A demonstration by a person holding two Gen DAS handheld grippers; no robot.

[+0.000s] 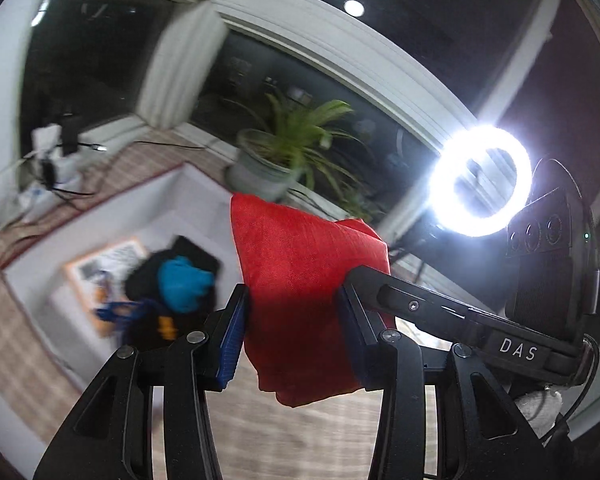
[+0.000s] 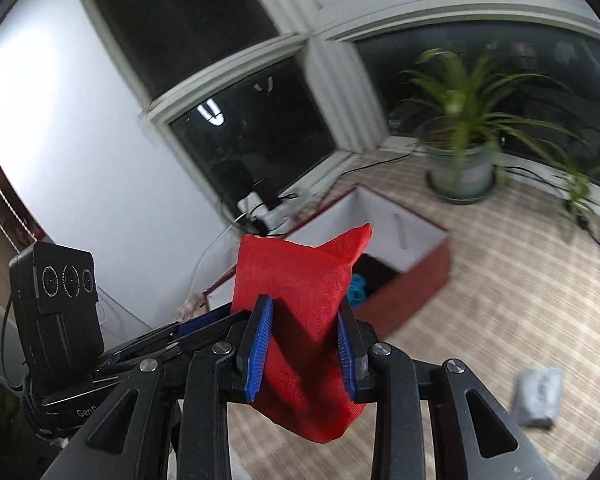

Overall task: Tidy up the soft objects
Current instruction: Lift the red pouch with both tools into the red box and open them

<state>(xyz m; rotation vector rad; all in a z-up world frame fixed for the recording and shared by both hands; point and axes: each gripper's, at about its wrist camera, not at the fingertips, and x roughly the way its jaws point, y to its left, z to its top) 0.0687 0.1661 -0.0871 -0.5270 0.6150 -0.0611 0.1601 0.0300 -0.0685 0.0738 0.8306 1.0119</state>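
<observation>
Both the left gripper [image 1: 292, 320] and the right gripper [image 2: 304, 344] pinch a coarse-woven red cloth [image 1: 300, 272] between ribbed blue pads, bunched into peaks, near a white-lined box [image 2: 404, 236] on the checked floor [image 2: 500, 280].

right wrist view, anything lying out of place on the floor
Yes: a small grey bundle lies alone on the checked mat, well apart from the open box that already holds a blue soft item. It looks like a stray still to be put away.
</observation>
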